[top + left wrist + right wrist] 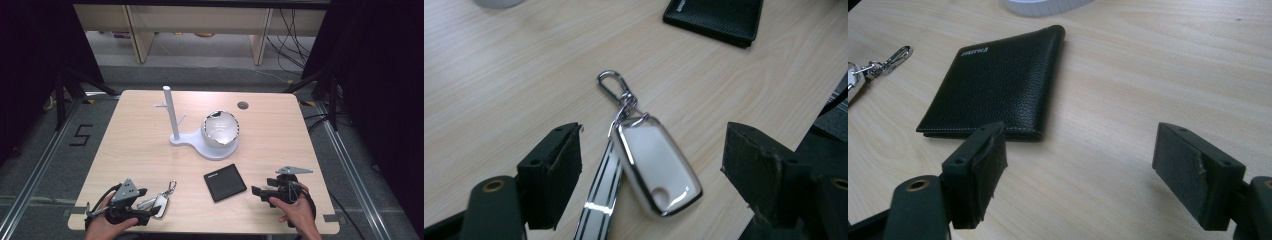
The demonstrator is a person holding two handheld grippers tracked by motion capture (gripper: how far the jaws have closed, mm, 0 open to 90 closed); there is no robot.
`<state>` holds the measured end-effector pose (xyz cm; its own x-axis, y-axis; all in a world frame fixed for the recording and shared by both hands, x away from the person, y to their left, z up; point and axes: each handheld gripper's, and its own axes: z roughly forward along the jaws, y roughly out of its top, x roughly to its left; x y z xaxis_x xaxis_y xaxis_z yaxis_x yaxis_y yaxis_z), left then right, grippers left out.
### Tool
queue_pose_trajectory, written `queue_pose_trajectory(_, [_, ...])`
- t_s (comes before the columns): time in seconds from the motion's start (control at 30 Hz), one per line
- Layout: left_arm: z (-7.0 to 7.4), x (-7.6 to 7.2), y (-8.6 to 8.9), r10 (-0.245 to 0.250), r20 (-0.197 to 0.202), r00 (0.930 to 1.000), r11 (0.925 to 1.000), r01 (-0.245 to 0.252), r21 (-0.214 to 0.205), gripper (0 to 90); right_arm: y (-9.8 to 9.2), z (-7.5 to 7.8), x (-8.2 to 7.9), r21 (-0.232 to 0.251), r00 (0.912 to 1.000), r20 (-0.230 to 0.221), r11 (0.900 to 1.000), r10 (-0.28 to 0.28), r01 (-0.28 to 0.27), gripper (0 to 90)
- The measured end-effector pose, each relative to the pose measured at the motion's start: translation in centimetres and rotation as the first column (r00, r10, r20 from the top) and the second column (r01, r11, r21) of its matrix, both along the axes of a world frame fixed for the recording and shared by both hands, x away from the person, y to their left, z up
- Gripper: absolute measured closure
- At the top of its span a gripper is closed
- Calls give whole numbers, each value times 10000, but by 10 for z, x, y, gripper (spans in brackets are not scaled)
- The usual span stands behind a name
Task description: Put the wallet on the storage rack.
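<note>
I have the left tool (651, 170) spread wide, released, with the white car key fob (656, 167) lying on the desk (499, 90) between its jaws. My right tool (1080, 175) gapes empty just beside the black wallet (998, 82).

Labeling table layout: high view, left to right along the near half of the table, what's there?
left gripper → car key fob with clip → black wallet → right gripper
</note>
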<state>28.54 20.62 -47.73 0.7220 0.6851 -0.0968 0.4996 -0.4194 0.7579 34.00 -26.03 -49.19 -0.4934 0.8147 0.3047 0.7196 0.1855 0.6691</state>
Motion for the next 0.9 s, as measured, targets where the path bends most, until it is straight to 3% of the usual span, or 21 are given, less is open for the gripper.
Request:
queue_pose_trajectory(0.03, [1,2,-3,-148,58,9999,9999,148,-6,239,0,1,0,183,9998,-173,9998,25,-22,221])
queue_pose_trajectory(0.13, [5,7,-14,-307,97,9995,9995,306,49,256,1,2,2,104,9998,-141,9999,140,-138,218])
queue_pose_trajectory(0.23, [6,15,-31,-722,21,9974,9973,721,97,303,4,6,3,541,9982,-595,9985,50,-18,217])
queue_pose_trajectory(0.27, [6,15,-31,-722,21,9974,9973,721,97,321,4,6,3,541,9982,-595,9985,50,-18,217])
queue_pose_trajectory(0.3, [7,18,-34,-850,62,9964,9959,848,329,321,2,7,6,307,9992,-285,9992,277,-268,217])
queue_pose_trajectory(0.37, [9,21,-43,-1000,68,9950,9946,998,286,396,2,9,10,343,9991,-222,9988,348,-340,216])
queue_pose_trajectory(0.5, [14,30,-61,-1558,312,9873,9864,1538,580,510,3,11,15,309,9990,-231,9988,381,-374,214])
queue_pose_trajectory(0.63, [16,38,-81,-2011,308,9791,9776,1986,694,706,6,13,25,566,9982,-319,9972,507,-489,215])
queue_pose_trajectory(0.8, [14,50,-107,-2609,363,9647,9621,2567,921,821,11,14,32,430,9979,-336,9976,561,-546,225])
queue_pose_trajectory(0.9, [9,55,-121,-2709,277,9622,9582,2668,1037,864,15,15,35,319,9972,-354,9974,662,-650,235])
